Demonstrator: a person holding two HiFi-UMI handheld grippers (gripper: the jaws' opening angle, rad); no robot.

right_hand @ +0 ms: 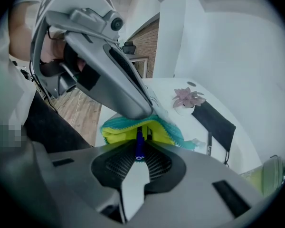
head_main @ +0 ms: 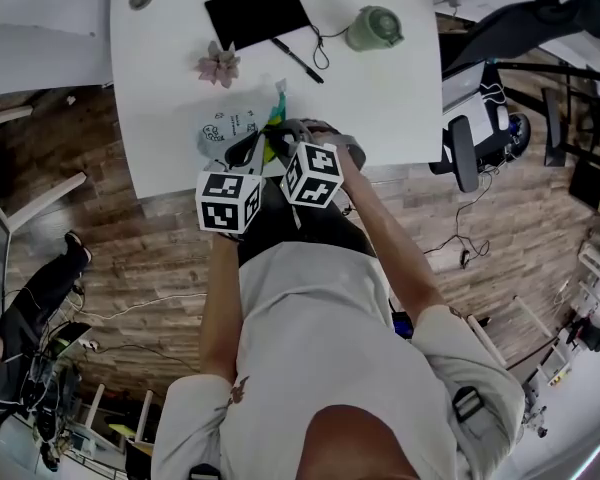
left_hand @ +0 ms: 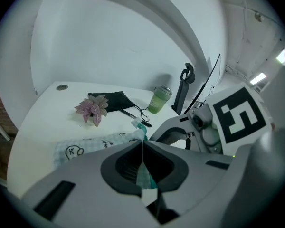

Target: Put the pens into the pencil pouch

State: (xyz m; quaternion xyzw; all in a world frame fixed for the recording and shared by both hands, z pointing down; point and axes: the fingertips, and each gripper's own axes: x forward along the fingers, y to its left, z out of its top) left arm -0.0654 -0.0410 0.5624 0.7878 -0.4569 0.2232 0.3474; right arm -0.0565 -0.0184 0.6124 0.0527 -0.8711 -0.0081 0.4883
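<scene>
**Student:** What was the pencil pouch (left_hand: 85, 146) made of, and where was it?

**Instructor:** Soft white checked cloth with black doodles, a teal zigzag rim and a yellow lining. It sat at the near edge of the desk (head_main: 380, 108), left of the middle. The left gripper (left_hand: 142, 141), jaws pressed together, pinched a thin fold of the rim, and the mouth gaped.

**Student:** And the right gripper (right_hand: 140, 137)?

**Instructor:** It was clamped on a slim blue pen (right_hand: 138, 148). The round barrel pointed into the yellow mouth. Whether the tip was inside could not be told.

**Student:** What else was on the desk?

**Instructor:** Toward the far edge, a black pen (head_main: 297, 60) lay just beside a flat black cloth case (head_main: 255, 10) with a cord loop. A green lidded cup (head_main: 373, 28) and a pink-leaved plant (head_main: 219, 65) stood nearby, all apart from the pouch.

**Student:** What blocked the views?

**Instructor:** In the head view, the marker cubes (head_main: 228, 201) covered both pairs of jaws. In the right gripper view, the left gripper's grey shell crossed the pouch's top.
</scene>
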